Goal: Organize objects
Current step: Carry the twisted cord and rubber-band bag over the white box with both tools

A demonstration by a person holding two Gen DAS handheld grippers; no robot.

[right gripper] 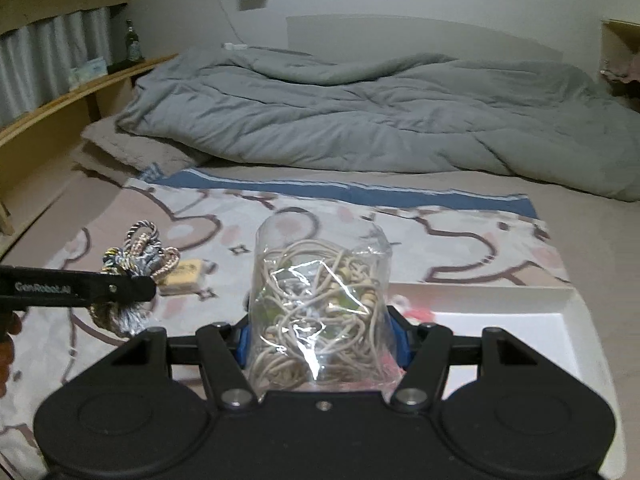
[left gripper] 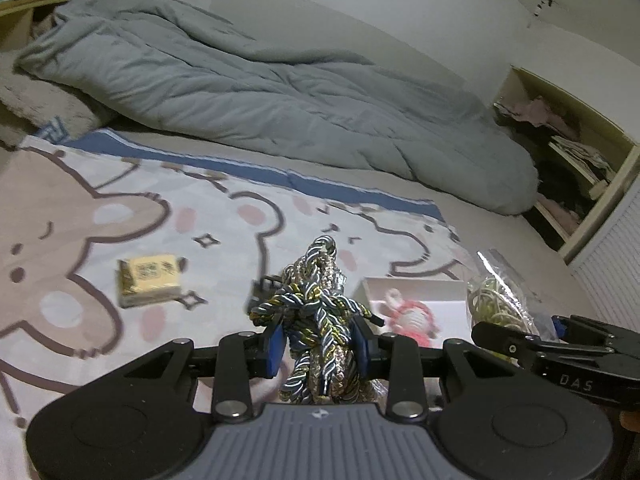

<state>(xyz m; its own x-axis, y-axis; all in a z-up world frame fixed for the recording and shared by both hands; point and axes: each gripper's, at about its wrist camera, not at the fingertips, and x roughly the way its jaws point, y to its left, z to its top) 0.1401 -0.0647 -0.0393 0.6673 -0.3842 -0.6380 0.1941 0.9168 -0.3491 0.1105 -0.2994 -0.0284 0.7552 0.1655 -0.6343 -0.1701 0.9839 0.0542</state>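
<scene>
My left gripper [left gripper: 319, 344] is shut on a bundle of twisted blue, gold and silver rope [left gripper: 320, 312], held a little above the bear-print blanket [left gripper: 80, 220]. My right gripper [right gripper: 322, 344] is shut on a clear plastic bag of beige cords [right gripper: 320, 300], which stands upright between its blue pads. In the right wrist view the rope bundle [right gripper: 136, 248] hangs to the left of the bag. A white open box [right gripper: 500, 320] lies below and to the right, with a pink knitted toy [left gripper: 408, 316] in it. A small yellow packet [left gripper: 148, 280] rests on the blanket.
A rumpled grey duvet [right gripper: 380, 120] fills the far half of the bed. A wooden shelf [right gripper: 60, 100] with a green bottle [right gripper: 134, 46] runs along the left. An open wardrobe [left gripper: 560, 160] with clothes stands at the right.
</scene>
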